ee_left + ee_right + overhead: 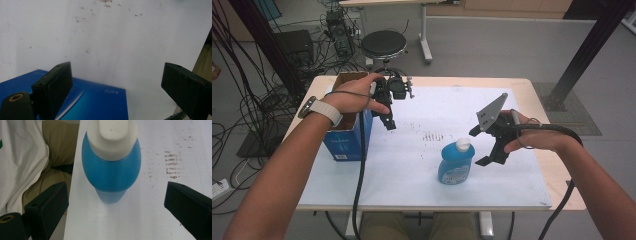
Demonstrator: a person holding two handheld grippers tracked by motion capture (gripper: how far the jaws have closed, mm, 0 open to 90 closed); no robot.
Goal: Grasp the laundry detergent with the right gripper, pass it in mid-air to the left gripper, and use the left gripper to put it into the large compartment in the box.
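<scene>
A blue bottle with a white cap stands upright on the white sheet, front of middle. My right gripper is open just to its right, level with the cap and apart from it. In the right gripper view the bottle stands between and beyond the open jaws, untouched. A blue box with an open brown top stands at the table's left. My left gripper hovers open over the box's right side. In the left gripper view the box lies below the empty gripper.
A white sheet covers most of the wooden table. Behind the table stand a black stool and tangled cables on the floor. A black post rises at the back right. The person's lap is at the near edge.
</scene>
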